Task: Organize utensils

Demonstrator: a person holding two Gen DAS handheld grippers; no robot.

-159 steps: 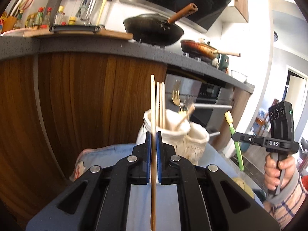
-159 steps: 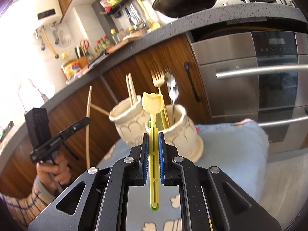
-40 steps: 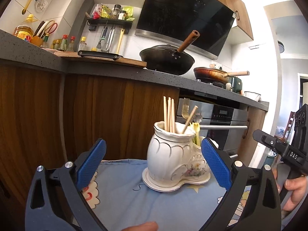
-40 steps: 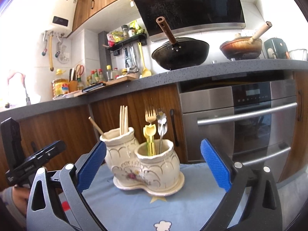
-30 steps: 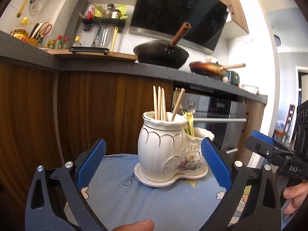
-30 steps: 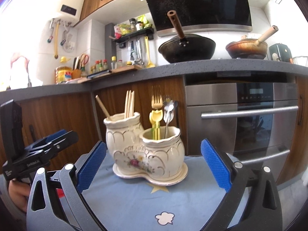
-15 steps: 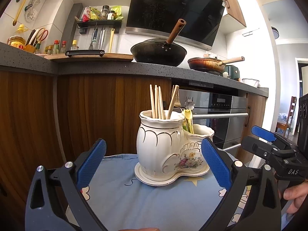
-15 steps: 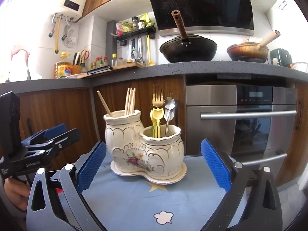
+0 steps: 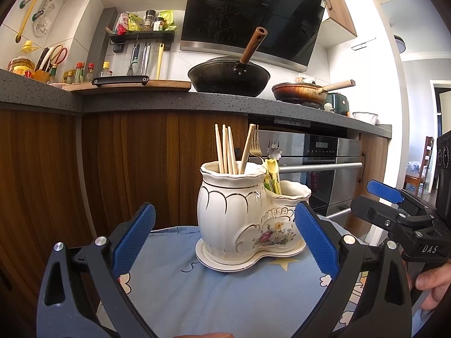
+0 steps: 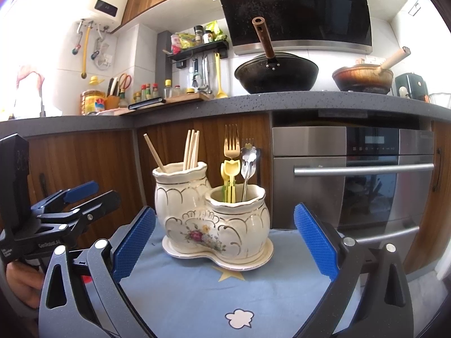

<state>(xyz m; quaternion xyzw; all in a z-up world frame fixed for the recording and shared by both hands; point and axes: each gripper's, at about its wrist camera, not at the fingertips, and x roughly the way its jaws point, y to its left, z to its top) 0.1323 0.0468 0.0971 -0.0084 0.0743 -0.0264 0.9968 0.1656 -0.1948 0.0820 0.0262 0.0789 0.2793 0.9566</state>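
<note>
A white floral two-pot ceramic holder (image 9: 248, 217) (image 10: 214, 219) stands on a blue cloth. Its taller pot holds several wooden chopsticks (image 9: 225, 149) (image 10: 191, 149). Its lower pot holds a gold fork (image 10: 231, 143), a silver spoon (image 10: 249, 163) and yellow-green plastic utensils (image 10: 231, 177) (image 9: 272, 174). My left gripper (image 9: 225, 239) is open and empty, a little in front of the holder. My right gripper (image 10: 224, 242) is open and empty, also in front of it. Each gripper shows at the edge of the other's view.
The blue cloth (image 10: 225, 293) covers a small table. Behind stand wooden cabinets (image 9: 126, 163), a steel oven (image 10: 360, 174) and a dark counter (image 10: 282, 101) with a black wok (image 10: 276, 73) and a pan (image 10: 363, 77).
Five seconds ago my left gripper held a chopstick and my right a yellow-green utensil; both now stand in the holder. Both grippers are open and have drawn back slightly.
</note>
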